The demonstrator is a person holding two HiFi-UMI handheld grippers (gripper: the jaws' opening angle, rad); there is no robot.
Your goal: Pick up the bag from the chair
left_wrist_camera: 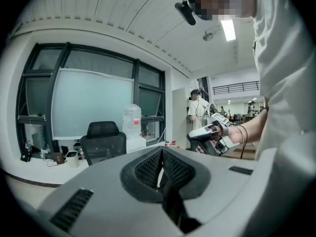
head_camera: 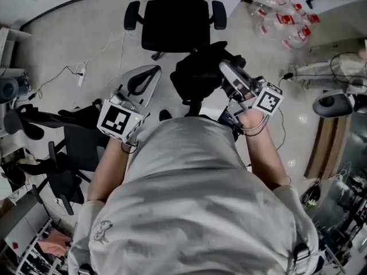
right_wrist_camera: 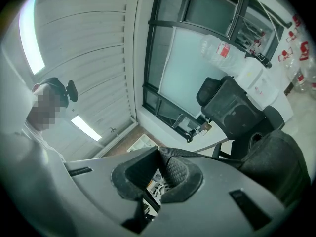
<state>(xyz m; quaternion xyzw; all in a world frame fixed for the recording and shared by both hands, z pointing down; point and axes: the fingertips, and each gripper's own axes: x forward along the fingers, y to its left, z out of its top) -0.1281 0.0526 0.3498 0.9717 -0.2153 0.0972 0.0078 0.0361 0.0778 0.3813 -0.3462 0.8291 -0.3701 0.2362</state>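
The right claw (right_wrist_camera: 159, 157) is shut tight on the strap (right_wrist_camera: 188, 153) of the black bag (head_camera: 195, 76). The bag hangs off the chair (head_camera: 175, 22). The left claw (left_wrist_camera: 162, 159) is shut and empty. Lifting looks done; next, hold the bag steady.

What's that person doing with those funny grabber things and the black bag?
A person holds a tool in each hand. The right tool is shut on the strap of a black bag, which hangs from it in front of the person, off the black office chair. The left tool is shut with nothing in it, off to the side.
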